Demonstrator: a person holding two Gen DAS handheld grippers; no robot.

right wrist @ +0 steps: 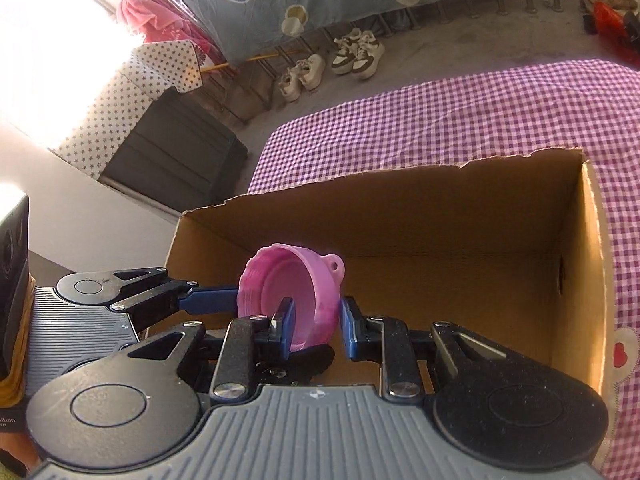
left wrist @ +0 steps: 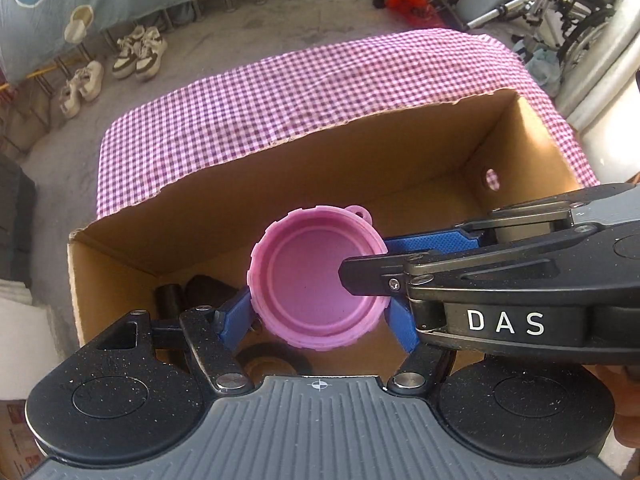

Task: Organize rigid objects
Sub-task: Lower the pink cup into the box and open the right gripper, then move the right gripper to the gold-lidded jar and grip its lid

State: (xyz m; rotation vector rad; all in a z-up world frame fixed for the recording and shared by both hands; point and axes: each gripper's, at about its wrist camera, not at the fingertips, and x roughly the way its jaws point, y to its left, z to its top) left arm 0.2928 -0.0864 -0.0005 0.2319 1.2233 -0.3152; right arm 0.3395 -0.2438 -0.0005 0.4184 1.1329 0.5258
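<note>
Tools point(left wrist: 316, 316) point(right wrist: 316, 330) tilt steeply downward, both gripping pink lid point(left wrist: 316, 284) over box point(left wrist: 360, 160).

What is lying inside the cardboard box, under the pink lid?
Dark objects lie on the floor of the cardboard box. The pink lid and both tools cover them partly; what they are is unclear.

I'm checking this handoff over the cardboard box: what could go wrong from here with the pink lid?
1. Both grippers hold the pink lid at once: the left gripper across its width, the right gripper on its rim. Pulling apart could twist it loose.
2. It hangs tilted over the cardboard box; released now, it may land on the dark objects below.
</note>
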